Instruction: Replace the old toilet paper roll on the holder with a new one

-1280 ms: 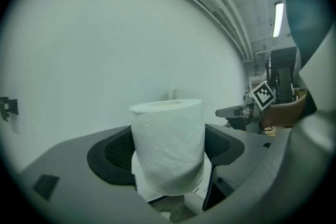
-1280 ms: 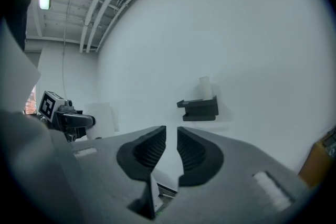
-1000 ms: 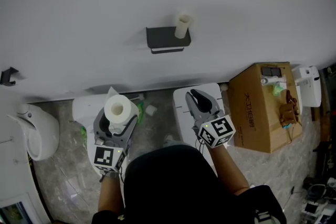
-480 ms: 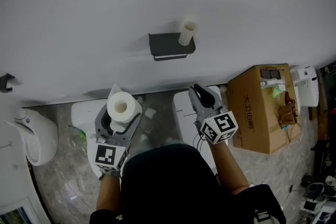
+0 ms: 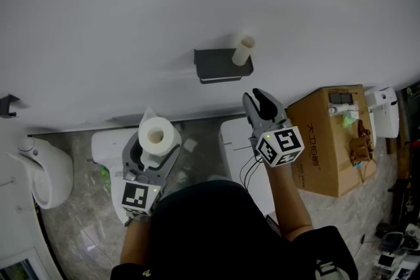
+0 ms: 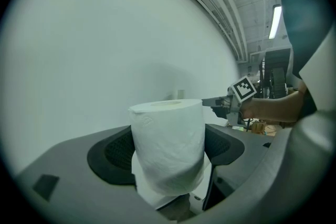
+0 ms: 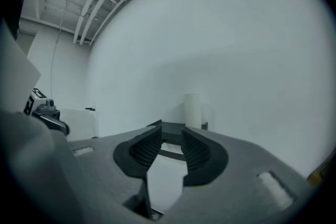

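The cardboard box (image 5: 319, 141) on the floor at right is closed, with a few small items lying on its top that are too small to name. On the wall, the dark holder (image 5: 216, 65) carries the old roll (image 5: 243, 50), a bare core standing upright at its right end. The left tool (image 5: 157, 145) pinches the new toilet paper roll (image 5: 156, 135) by its sides, upright, low and left of the holder. The right tool (image 5: 258, 96) is empty, its jaws a little spread. A second ago those jaws were pressed together over the white unit (image 5: 235, 138) by the box. They have just been opening, and the tool now sits nearer the holder, pointing at the core.
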`<state>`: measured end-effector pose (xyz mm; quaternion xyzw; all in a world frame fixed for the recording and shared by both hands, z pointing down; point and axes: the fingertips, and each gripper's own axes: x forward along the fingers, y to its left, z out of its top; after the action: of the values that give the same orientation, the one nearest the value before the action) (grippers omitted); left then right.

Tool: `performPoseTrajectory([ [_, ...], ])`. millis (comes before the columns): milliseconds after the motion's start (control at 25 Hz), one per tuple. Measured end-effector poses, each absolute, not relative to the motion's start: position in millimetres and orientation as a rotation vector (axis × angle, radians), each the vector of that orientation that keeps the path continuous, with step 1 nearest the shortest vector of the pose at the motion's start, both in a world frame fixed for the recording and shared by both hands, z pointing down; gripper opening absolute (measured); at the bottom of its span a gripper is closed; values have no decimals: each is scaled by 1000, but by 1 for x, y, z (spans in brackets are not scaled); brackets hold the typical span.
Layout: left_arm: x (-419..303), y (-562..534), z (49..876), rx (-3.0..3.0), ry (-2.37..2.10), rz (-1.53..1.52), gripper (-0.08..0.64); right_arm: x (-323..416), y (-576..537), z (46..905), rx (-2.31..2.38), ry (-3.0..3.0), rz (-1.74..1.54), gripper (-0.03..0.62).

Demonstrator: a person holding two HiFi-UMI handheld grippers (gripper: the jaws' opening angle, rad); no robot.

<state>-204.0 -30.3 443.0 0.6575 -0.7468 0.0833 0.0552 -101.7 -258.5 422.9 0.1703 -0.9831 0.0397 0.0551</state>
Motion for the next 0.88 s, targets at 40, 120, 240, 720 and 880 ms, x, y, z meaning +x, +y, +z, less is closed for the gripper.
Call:
performPoseTrajectory([
  [40, -204, -30, 443, 1990, -2269, 252, 400, -106, -264, 421, 521, -2982, 107, 118],
  [120, -205, -30, 442, 1960, -2269, 236, 400, -115, -277, 417, 534, -2981, 83, 140],
  [240, -207, -25, 444, 1946, -2285, 261, 400, -127, -293, 409, 559, -2983, 51, 171],
  [720, -220, 6, 449, 1720, -2382, 279, 400, -176, -344, 412, 582, -2951, 29, 250],
  [880, -217, 15, 449, 1643, -2382, 237, 400, -190, -347, 418, 568, -2933, 29, 249],
])
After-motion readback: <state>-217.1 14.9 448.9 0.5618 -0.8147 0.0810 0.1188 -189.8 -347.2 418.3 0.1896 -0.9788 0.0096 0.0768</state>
